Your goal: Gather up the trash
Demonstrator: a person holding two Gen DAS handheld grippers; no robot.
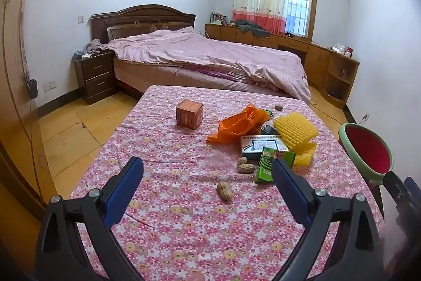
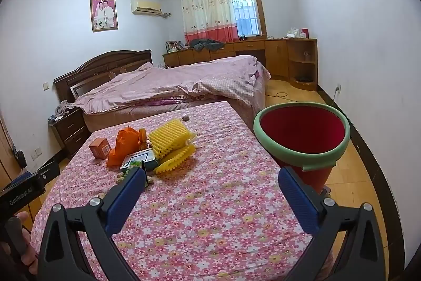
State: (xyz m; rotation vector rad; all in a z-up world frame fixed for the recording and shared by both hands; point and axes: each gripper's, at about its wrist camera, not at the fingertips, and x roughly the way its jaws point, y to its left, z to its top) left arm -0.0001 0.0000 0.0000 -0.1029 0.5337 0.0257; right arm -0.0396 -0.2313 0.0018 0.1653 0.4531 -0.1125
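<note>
near the surface's (image 1: 184, 228) right edge stands a red bin (image 2: 302, 133) ready for the piled trash (image 1: 265, 138), while both tools, left (image 1: 208, 175) and right (image 2: 211, 183), hover spread wide, pinching nothing.

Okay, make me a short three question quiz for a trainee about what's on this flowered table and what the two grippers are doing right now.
1. True or false: the left gripper is shut on a peanut.
2. Which thing sits alone, left of the pile? A. small brown box B. yellow foam net C. orange plastic bag
3. Fill in: the red bin has a ____ rim.

Key
1. False; its jaws stand open, nothing between them. The right gripper is open too.
2. A
3. green
</note>
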